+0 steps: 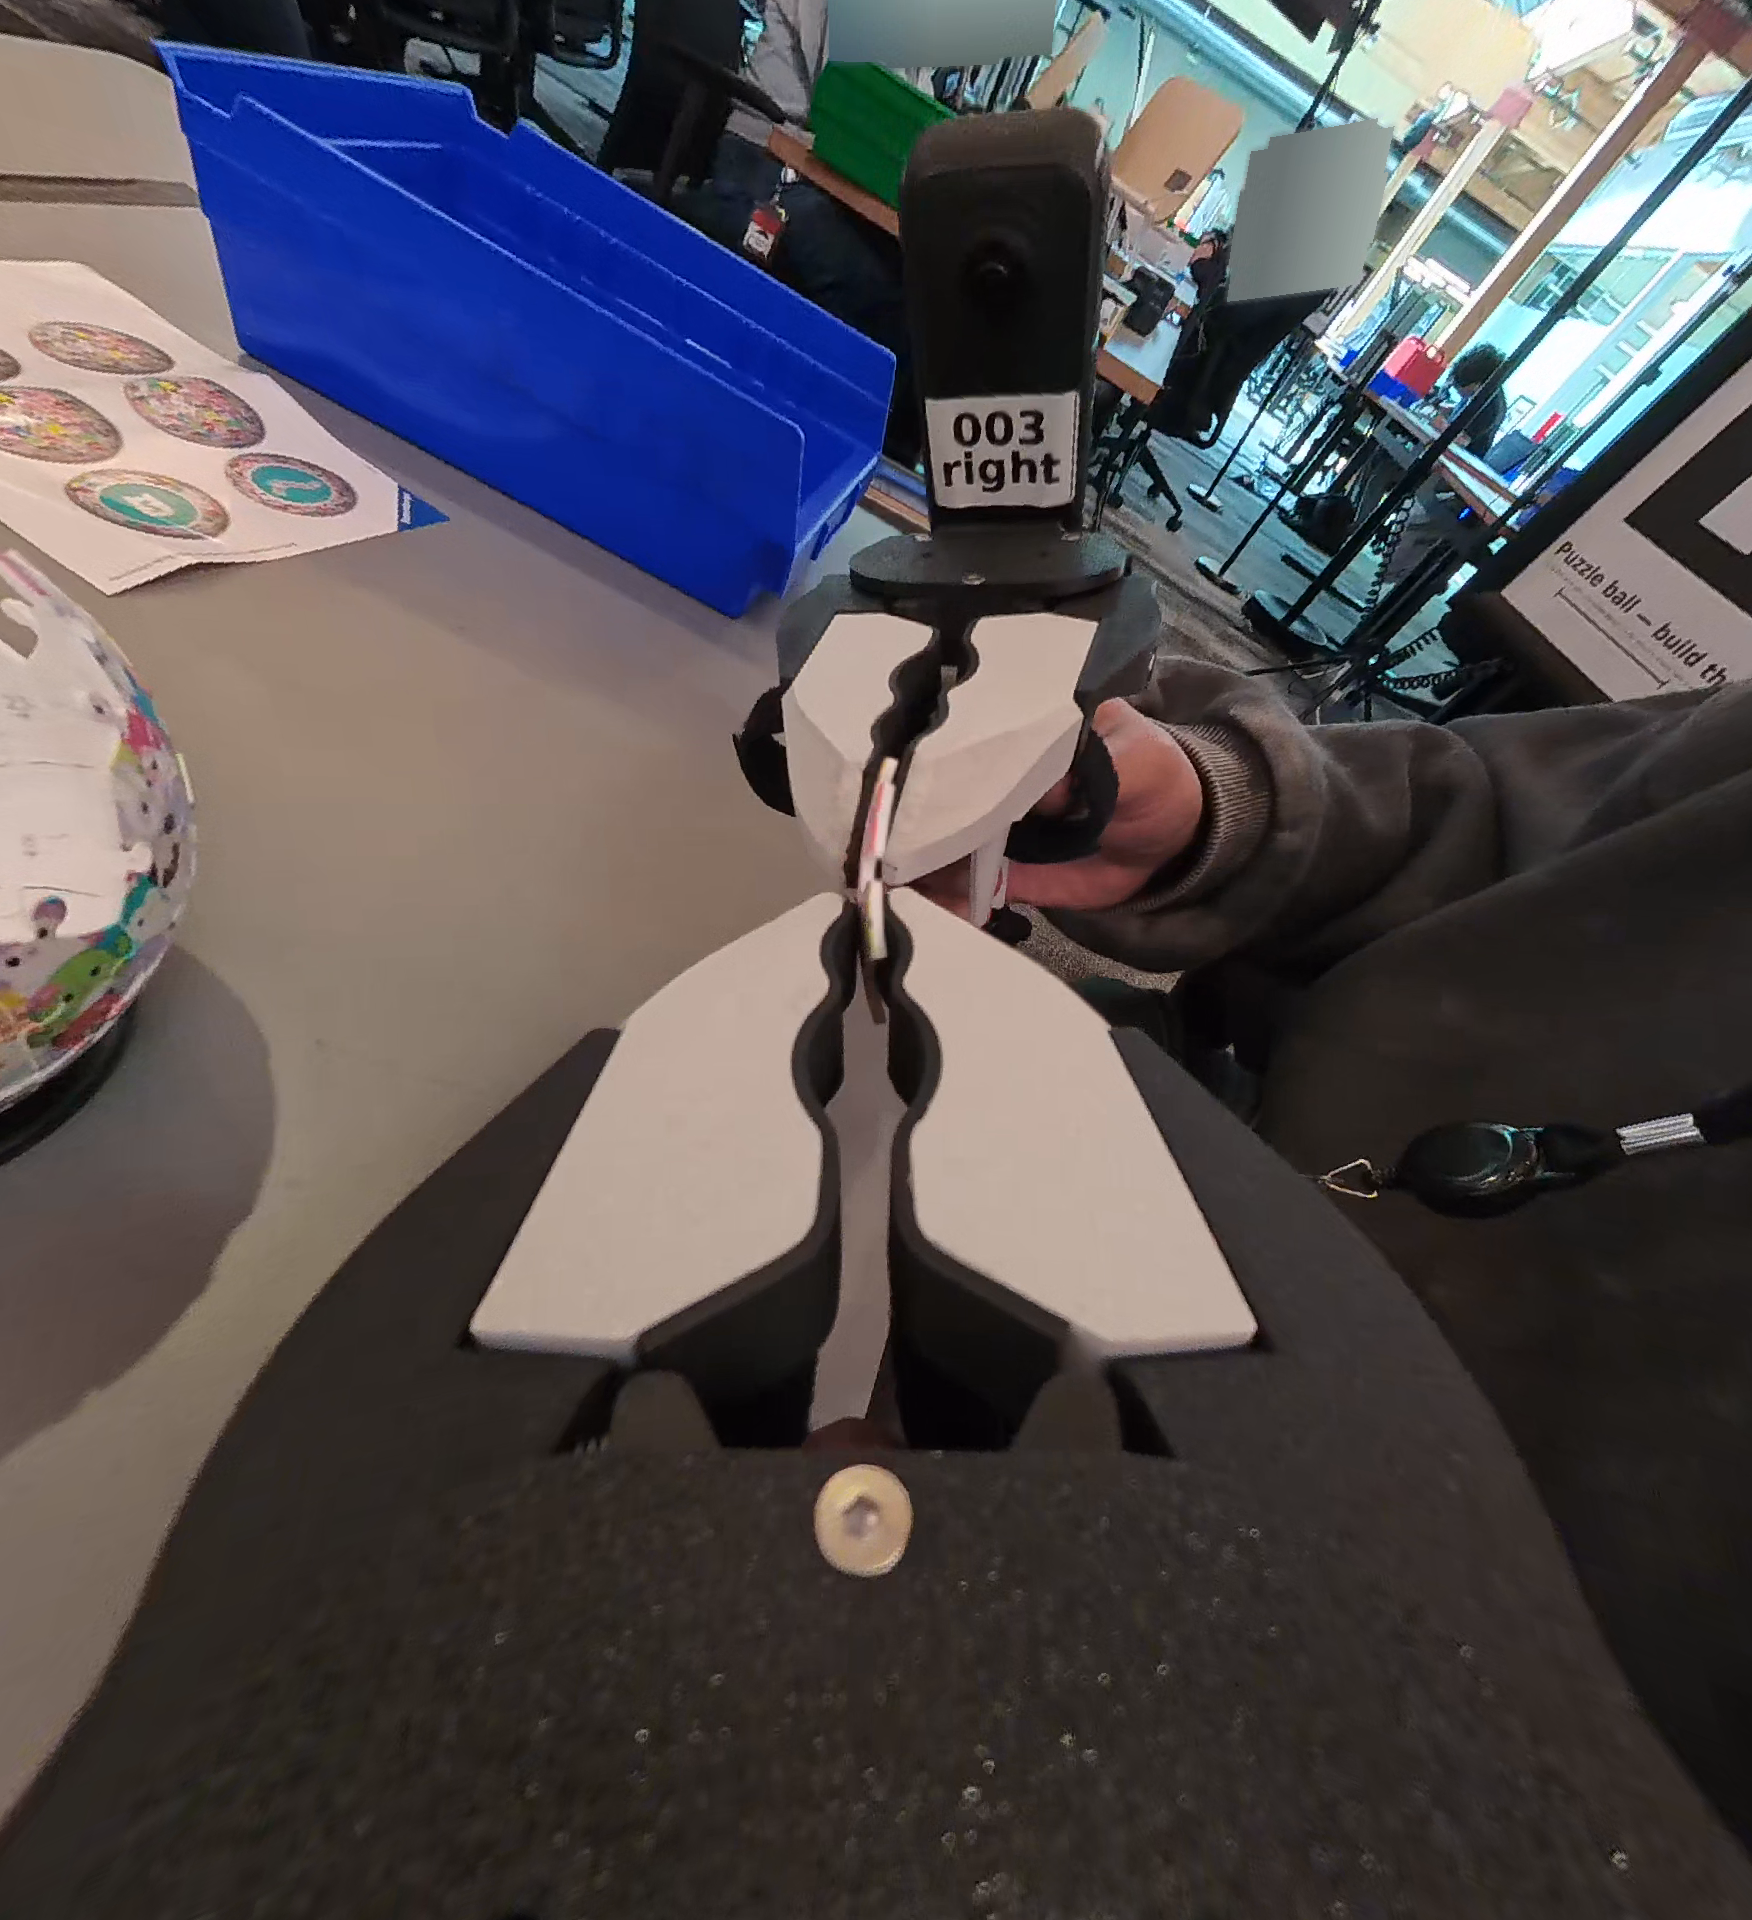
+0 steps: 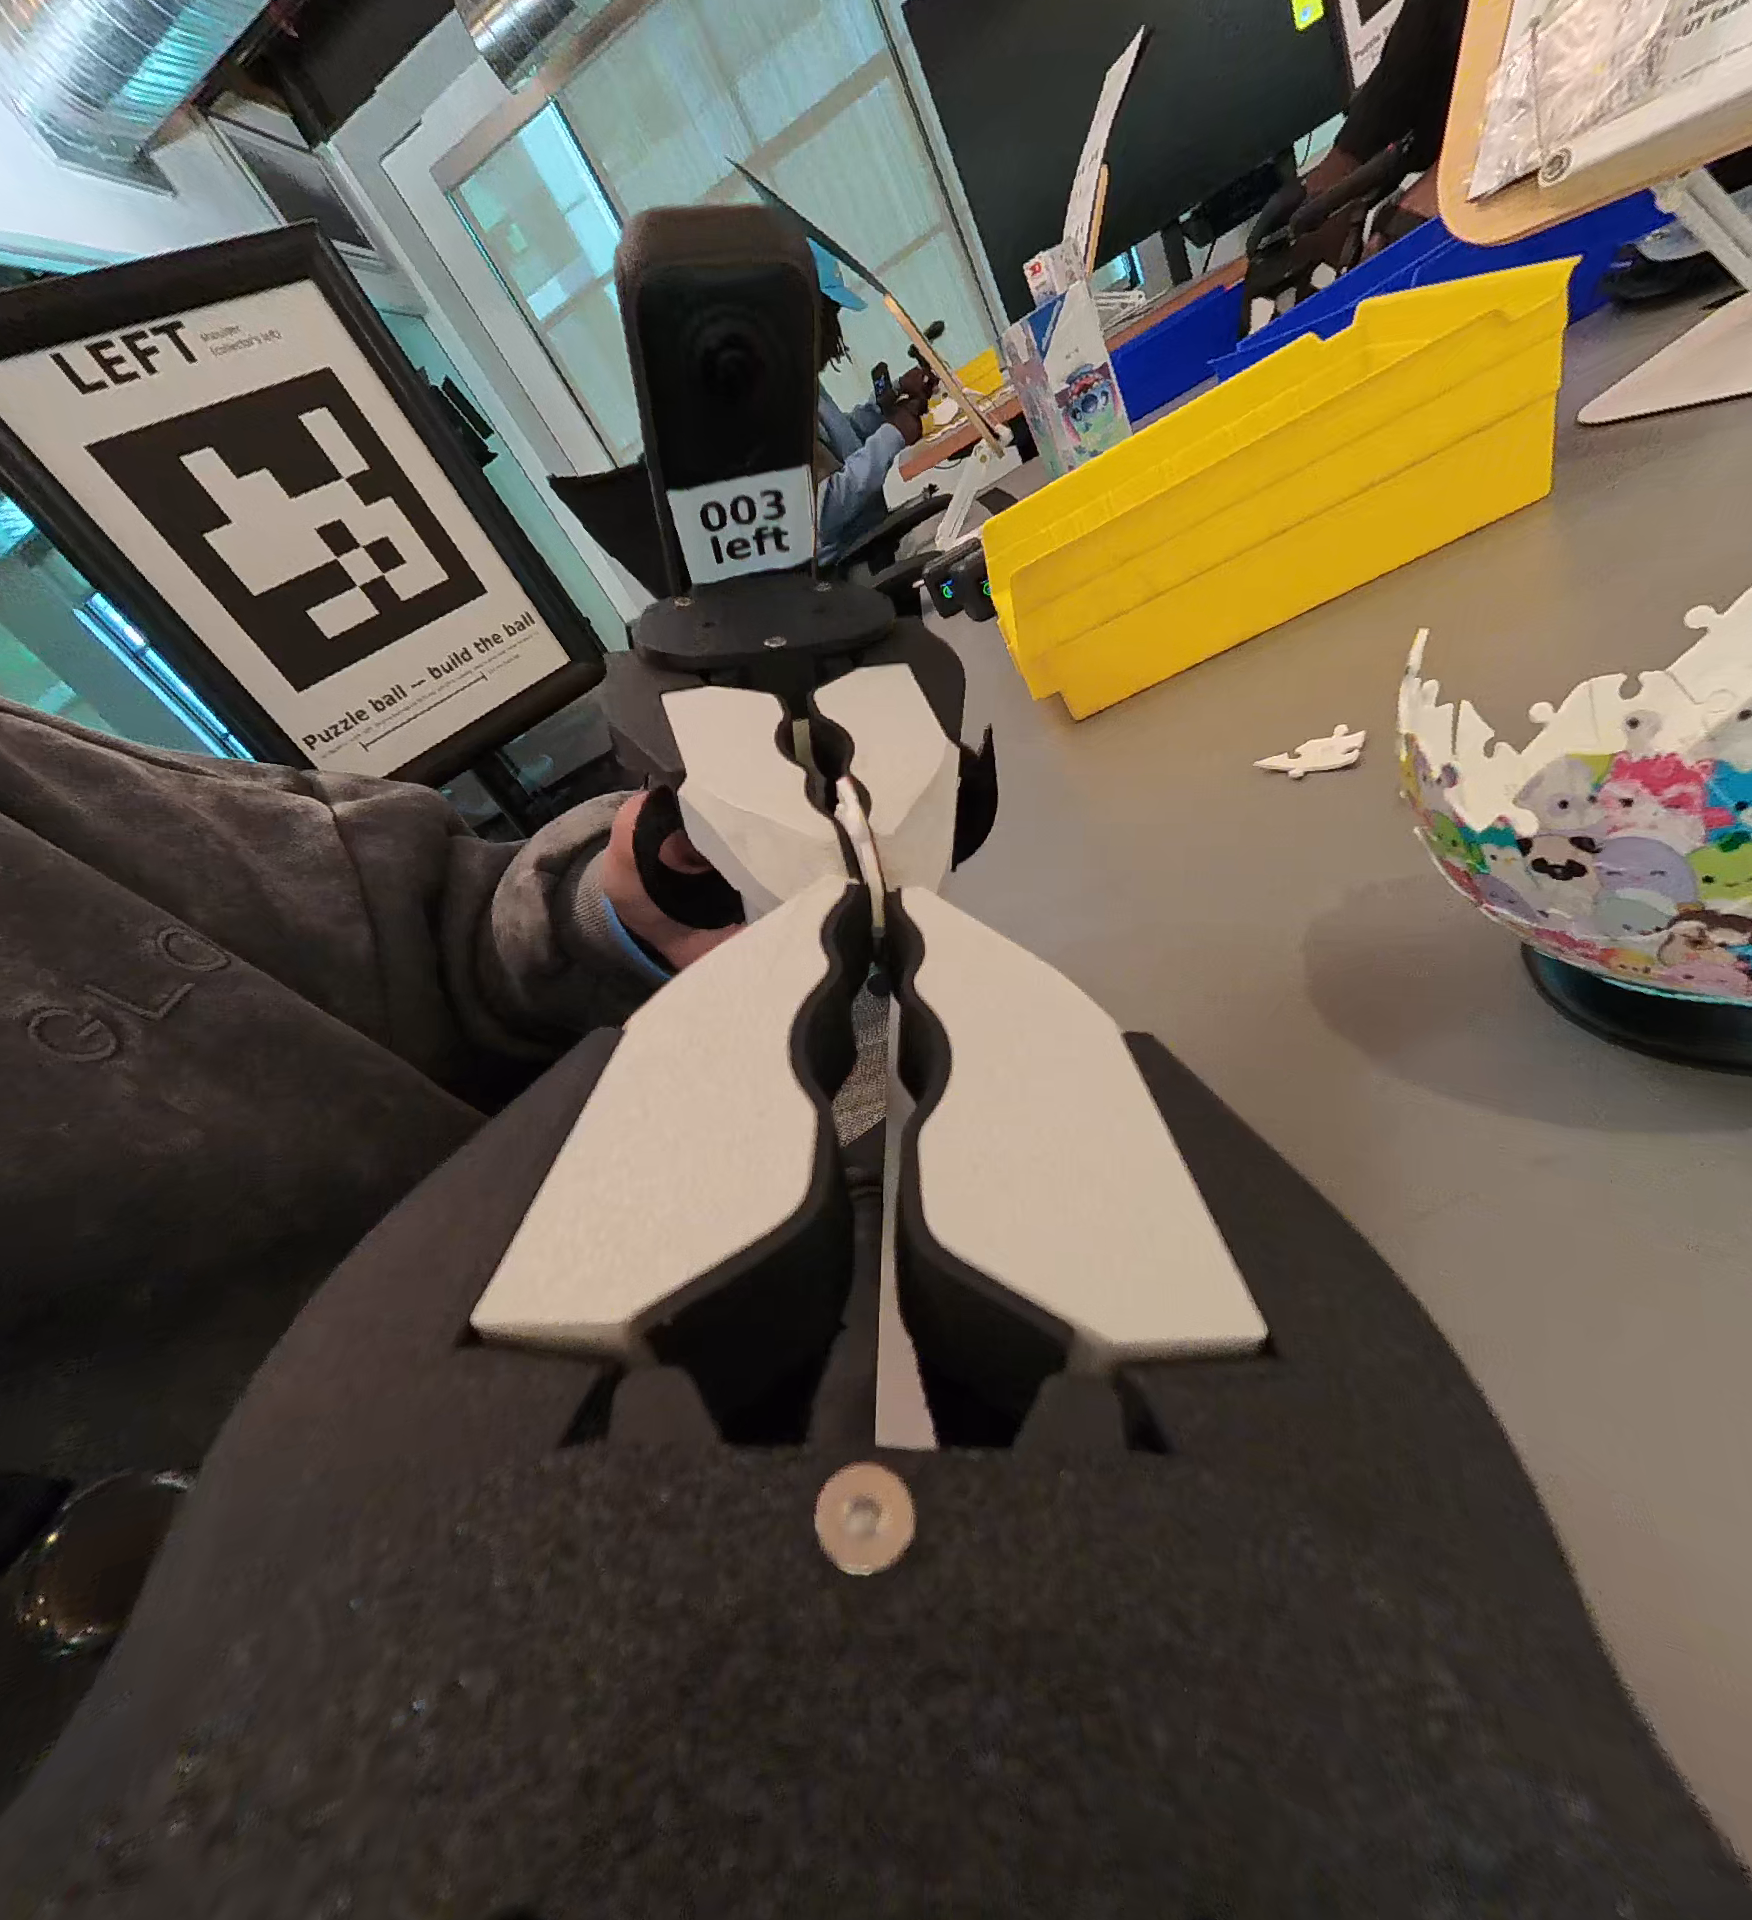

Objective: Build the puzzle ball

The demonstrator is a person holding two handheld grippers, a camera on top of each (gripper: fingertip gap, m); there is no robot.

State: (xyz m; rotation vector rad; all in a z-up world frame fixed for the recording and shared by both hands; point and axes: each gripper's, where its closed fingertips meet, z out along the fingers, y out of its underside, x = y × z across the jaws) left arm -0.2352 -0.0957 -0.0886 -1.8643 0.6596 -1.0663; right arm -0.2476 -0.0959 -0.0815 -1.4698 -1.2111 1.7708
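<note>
Both grippers, left gripper (image 1: 867,940) and right gripper (image 1: 877,868), are meeting tip to tip, each pinching the same puzzle piece (image 1: 874,831), probably to regrip it; the half-built puzzle ball (image 2: 1641,831) is waiting on its stand, far right.

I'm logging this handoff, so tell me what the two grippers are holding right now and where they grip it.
Both pinch one puzzle piece edge-on in mid-air: left gripper on its near end, right gripper on the far end.

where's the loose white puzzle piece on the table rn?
Right wrist view only: the loose white piece lies flat on the grey table, between the yellow bin and the half-built puzzle ball.
</note>
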